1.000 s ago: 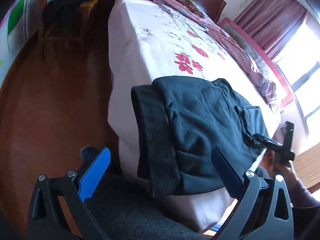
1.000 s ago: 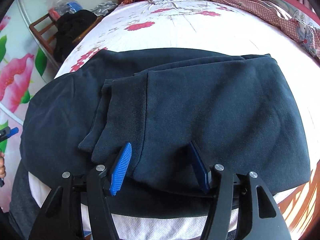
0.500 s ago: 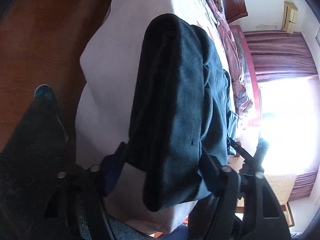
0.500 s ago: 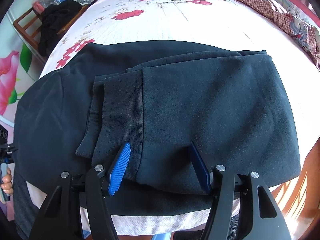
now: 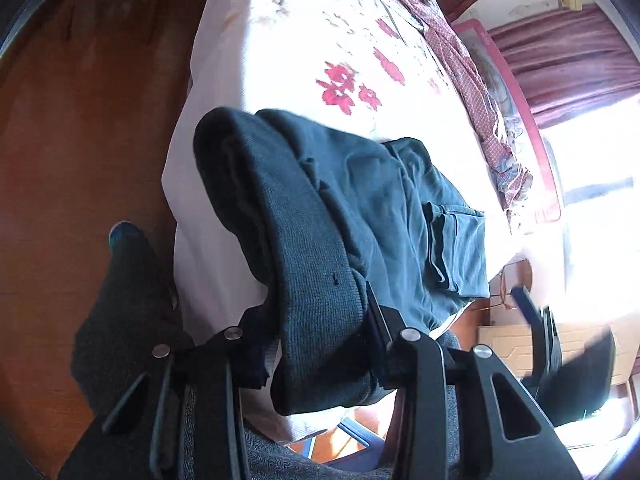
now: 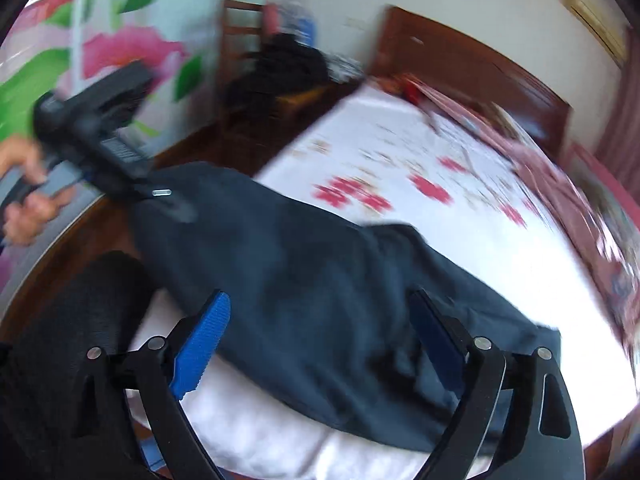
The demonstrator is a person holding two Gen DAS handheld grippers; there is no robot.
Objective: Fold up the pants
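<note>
Dark blue pants [image 5: 380, 200] lie folded near the foot of the bed [image 5: 300, 40], one ribbed end hanging over its edge. My left gripper [image 5: 320, 328] has that ribbed end bunched between its jaws, which are closing with the pads pressing on the cloth. In the blurred right wrist view the pants [image 6: 320, 280] stretch across the bed corner. My right gripper [image 6: 320, 340] hovers over them with its jaws opening wide and no cloth pinched. The left gripper [image 6: 160, 194] shows at the pants' far left end, a hand [image 6: 24, 200] behind it.
A red patterned blanket [image 5: 480, 100] runs along the bed's far side, under the wooden headboard [image 6: 460, 64]. A wooden chair piled with dark clothes [image 6: 276, 76] stands by the flowered wall. Wooden floor [image 5: 80, 120] and the person's dark trouser leg [image 5: 120, 300] lie left of the bed.
My left gripper moved onto the ribbed end of the pants and closed around it. My right gripper let go of the folded edge, opened wide and swung up and away while rolling.
</note>
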